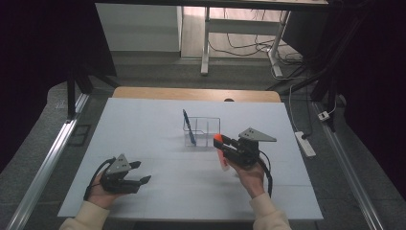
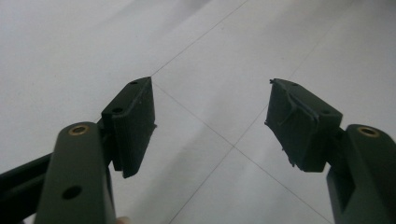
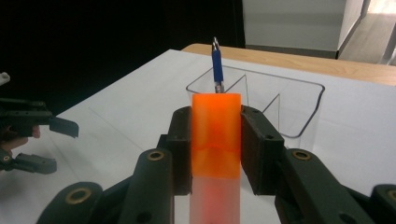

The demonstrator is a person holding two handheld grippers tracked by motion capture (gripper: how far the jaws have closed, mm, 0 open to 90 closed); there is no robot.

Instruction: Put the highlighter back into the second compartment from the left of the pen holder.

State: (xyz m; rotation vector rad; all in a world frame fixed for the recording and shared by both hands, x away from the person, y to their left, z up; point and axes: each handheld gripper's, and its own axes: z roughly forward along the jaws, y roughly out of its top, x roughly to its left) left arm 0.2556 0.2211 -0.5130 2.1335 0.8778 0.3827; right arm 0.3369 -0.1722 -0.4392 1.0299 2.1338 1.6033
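My right gripper is shut on an orange-capped marker with a pale body, held just in front of a clear divided organizer. From above, the marker sticks out of the right gripper at the table's middle right, close to the organizer. A blue pen leans upright in the organizer's left compartment; the same pen rises behind the orange cap. My left gripper rests open at the front left, and its jaws stand wide apart over bare white table.
The white tabletop has a wooden strip along its far edge. A white power strip and cables lie on the floor to the right. Desk legs stand beyond the table.
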